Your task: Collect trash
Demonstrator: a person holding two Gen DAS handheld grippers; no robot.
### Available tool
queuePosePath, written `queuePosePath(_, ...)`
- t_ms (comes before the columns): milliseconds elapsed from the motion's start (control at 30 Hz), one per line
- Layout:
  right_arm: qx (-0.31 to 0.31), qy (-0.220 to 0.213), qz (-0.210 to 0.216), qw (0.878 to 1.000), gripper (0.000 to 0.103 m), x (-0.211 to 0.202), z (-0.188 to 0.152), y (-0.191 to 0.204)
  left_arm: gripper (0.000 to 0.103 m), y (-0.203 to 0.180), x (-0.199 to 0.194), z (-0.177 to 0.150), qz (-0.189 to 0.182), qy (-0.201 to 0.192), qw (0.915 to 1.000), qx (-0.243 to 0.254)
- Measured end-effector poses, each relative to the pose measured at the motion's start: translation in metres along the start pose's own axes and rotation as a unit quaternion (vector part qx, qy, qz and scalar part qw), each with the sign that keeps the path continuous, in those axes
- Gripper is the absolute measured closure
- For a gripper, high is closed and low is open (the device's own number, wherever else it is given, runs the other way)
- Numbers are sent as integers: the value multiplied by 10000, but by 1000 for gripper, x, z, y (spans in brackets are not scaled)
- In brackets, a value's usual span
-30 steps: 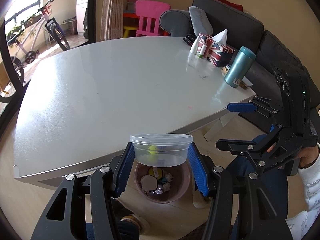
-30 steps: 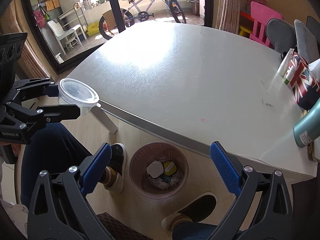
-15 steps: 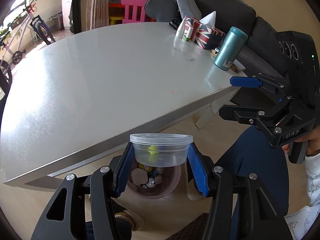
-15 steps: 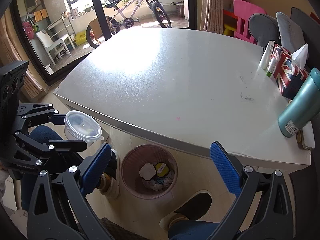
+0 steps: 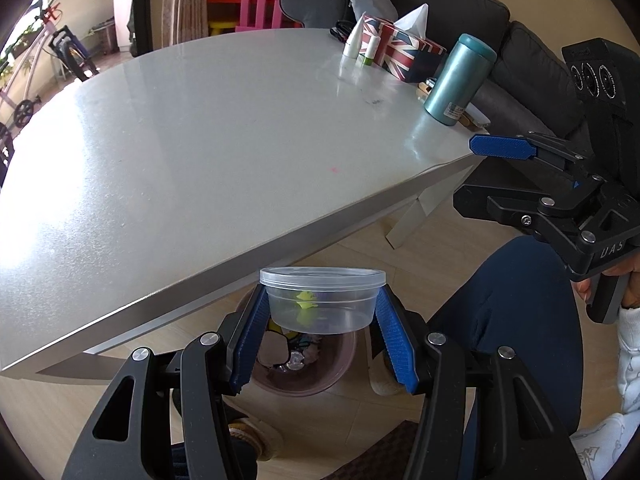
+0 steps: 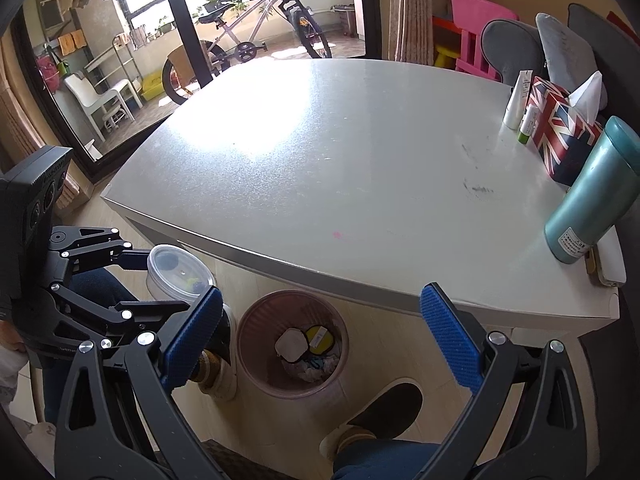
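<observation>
A clear lidded plastic container [image 5: 322,300] with a small yellow scrap inside sits between the blue pads of my left gripper [image 5: 320,312], which is shut on it. It hangs off the table's near edge, above a pink bin [image 5: 308,372] on the floor that holds several pieces of trash. In the right wrist view the same container [image 6: 180,274] shows at the left, just left of the bin [image 6: 292,344]. My right gripper [image 6: 320,332] stands open above the bin with nothing between its fingers.
The grey table [image 6: 340,168] carries a teal flask [image 6: 592,192], a flag-print tissue box [image 6: 560,132] and small tubes at its right end. The person's shoes [image 6: 376,412] and blue-clad legs flank the bin. A sofa, a pink chair and a bicycle stand beyond.
The left gripper has carried the container off the table edge and lower, closer to the bin. The right gripper has shifted a little and rolled, still open.
</observation>
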State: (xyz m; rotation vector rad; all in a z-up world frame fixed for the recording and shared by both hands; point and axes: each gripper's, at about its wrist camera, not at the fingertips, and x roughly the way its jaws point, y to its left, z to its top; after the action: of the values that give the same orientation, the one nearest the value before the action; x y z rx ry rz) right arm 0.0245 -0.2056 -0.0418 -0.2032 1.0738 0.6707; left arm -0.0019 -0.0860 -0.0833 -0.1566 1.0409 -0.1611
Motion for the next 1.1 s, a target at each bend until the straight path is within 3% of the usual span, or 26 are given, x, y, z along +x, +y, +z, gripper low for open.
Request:
queuePosePath(67, 4, -8, 4, 10000, 5, 0, 1, -1, 48, 0, 1, 1, -17, -18, 10000, 7)
queuePosePath(100, 8, -11, 5, 10000, 5, 0, 1, -1, 37, 0, 2, 1, -25, -30, 10000, 3)
queuePosePath(133, 13, -12, 4, 10000, 5, 0, 1, -2, 12, 1, 1, 2, -8, -80, 10000, -7)
queuePosePath(167, 18, -11, 4, 10000, 5, 0, 1, -2, 8, 0, 0, 2, 32, -168, 9999, -4)
queuePosePath(833, -18, -94, 21, 10000, 5, -2, 2, 1, 8, 21, -25, 0, 239, -351, 9986, -308)
queuePosePath(1100, -122, -274, -5, 9996, 5, -10, 22, 0, 8, 42, -50, 7, 488, -579, 9963, -413)
